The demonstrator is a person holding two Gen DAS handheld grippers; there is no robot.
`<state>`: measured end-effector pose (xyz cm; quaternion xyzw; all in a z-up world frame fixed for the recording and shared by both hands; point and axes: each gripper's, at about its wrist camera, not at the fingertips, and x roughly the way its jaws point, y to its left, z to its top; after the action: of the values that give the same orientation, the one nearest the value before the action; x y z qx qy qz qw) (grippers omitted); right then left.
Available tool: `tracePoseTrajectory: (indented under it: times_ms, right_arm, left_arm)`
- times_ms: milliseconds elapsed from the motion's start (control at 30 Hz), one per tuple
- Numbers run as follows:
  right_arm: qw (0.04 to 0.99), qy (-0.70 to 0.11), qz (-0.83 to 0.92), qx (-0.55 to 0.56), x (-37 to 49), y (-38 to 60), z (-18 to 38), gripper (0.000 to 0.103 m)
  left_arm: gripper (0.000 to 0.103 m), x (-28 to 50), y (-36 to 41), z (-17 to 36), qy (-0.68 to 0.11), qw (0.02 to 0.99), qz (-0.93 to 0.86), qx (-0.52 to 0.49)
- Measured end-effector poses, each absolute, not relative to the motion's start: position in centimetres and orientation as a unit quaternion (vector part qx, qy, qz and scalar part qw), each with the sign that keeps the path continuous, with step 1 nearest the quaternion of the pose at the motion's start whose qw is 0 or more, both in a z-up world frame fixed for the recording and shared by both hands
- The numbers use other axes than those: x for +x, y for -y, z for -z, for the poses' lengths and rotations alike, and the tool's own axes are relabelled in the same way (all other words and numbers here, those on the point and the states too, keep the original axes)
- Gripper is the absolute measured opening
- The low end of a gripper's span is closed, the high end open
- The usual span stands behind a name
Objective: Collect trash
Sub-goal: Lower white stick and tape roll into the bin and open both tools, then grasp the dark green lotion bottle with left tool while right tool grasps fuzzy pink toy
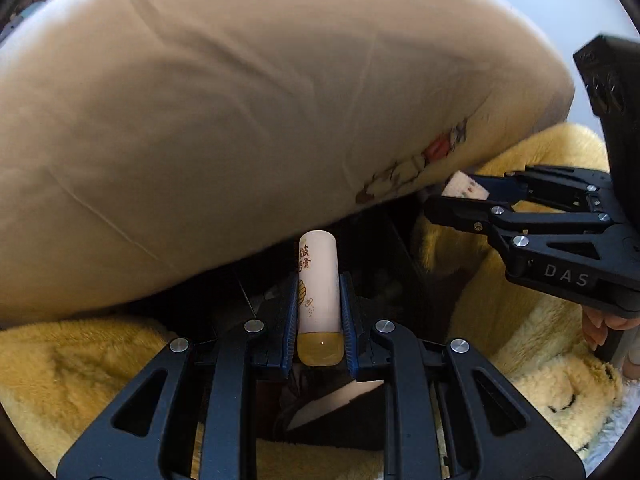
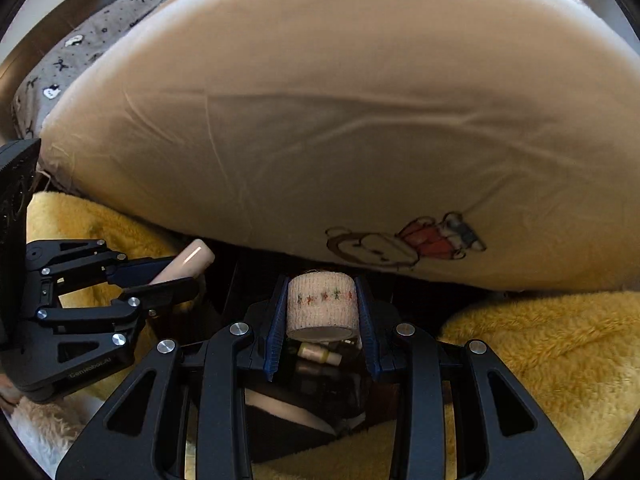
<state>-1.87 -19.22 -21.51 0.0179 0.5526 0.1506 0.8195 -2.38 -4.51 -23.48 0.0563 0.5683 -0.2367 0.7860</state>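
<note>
My left gripper is shut on a pale pink tube with a yellow cap, held upright over a black bin. It also shows in the right wrist view with the tube. My right gripper is shut on a white bandage roll with small stars, over the same dark bin, where a small pale tube lies. The right gripper and its roll show at the right of the left wrist view.
A large beige pillow with a bear print hangs close above both grippers. Yellow fleece blanket surrounds the bin. A grey patterned fabric lies at the far left.
</note>
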Motion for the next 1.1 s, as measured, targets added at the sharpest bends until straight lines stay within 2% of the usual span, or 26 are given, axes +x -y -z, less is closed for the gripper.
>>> tracePoseTrajectory:
  times_ms: [300,400,533,567,600,667,767,833,900,1100]
  right_arm:
    - [0.801,-0.58,-0.148,0.009,-1.9,18.2,22.9,0.035]
    - [0.8,-0.583,-0.14,0.017,-1.6,18.7,23.0,0.035]
    - [0.804,-0.579,-0.134,0.023,-1.3,19.4,22.7,0.062]
    - [0.806,-0.576,-0.134,0.024,-1.2,19.5,22.5,0.062]
    - [0.808,-0.574,-0.133,0.024,-1.1,19.7,22.4,0.064]
    - [0.813,-0.567,-0.13,0.027,-0.9,20.0,21.9,0.074]
    - [0.827,-0.547,-0.123,0.028,-0.7,21.0,20.4,0.084]
    - [0.842,-0.524,-0.121,0.029,-0.5,21.5,18.6,0.093]
    - [0.859,-0.499,-0.114,0.028,-0.1,22.2,16.7,0.095]
    - [0.903,-0.422,-0.08,0.02,2.2,24.0,10.9,0.099]
  left_arm:
    - [0.018,-2.2,4.9,25.5,-0.603,0.757,0.246,0.058]
    - [0.024,-1.9,4.7,25.7,-0.606,0.757,0.241,0.051]
    - [0.03,-1.8,4.0,25.5,-0.603,0.761,0.235,0.046]
    - [0.032,-1.9,4.0,25.4,-0.601,0.763,0.234,0.047]
    - [0.034,-2.0,3.9,25.2,-0.598,0.765,0.232,0.047]
    - [0.04,-2.0,3.6,24.9,-0.591,0.772,0.229,0.047]
    - [0.054,-2.0,3.2,23.5,-0.575,0.785,0.226,0.052]
    - [0.071,-1.8,2.7,22.0,-0.558,0.797,0.224,0.056]
    - [0.079,-1.6,2.2,20.0,-0.536,0.814,0.217,0.061]
    - [0.091,0.9,0.4,13.6,-0.458,0.866,0.189,0.063]
